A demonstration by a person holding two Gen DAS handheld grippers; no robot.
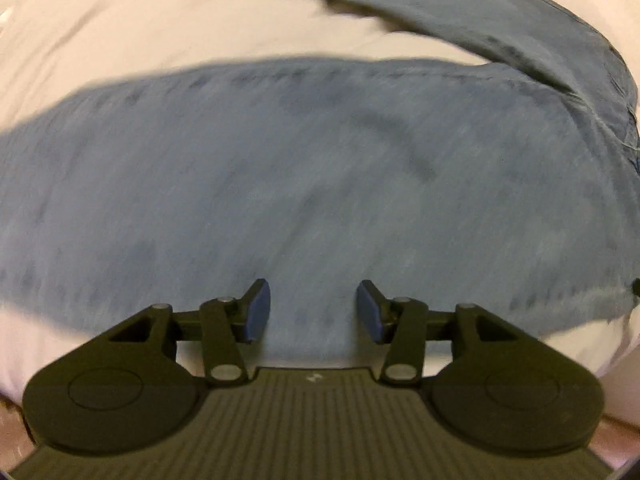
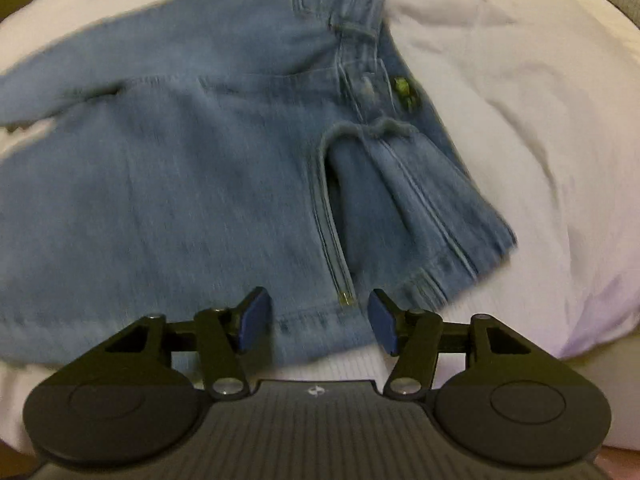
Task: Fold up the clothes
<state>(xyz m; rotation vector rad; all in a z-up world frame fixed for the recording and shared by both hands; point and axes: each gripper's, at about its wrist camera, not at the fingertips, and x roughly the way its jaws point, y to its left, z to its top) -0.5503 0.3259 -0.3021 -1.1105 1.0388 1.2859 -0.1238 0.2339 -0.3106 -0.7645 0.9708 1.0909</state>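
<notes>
- Left wrist view: my left gripper point(image 1: 313, 309) points down over one leg of the jeans point(image 1: 320, 184), its jaws parted about halfway with nothing between the pads. The leg runs crosswise under me, its long axis from side to side of the view, lying flat on the white bedding point(image 1: 160, 32). The other leg curves across the top of the view, well apart from my fingers.
- Right wrist view: my right gripper point(image 2: 319, 319) hangs over the waist end of the jeans point(image 2: 180, 184), jaws about half open and empty. The open fly with its zipper point(image 2: 334, 240) runs straight away from me, its lower end just ahead of the gap between my pads. The waistband point(image 2: 362, 28) lies further off to the right, on the white bedding point(image 2: 520, 140).
- My judgement: the right gripper is nearer the waist and the left nearer the leg.
</notes>
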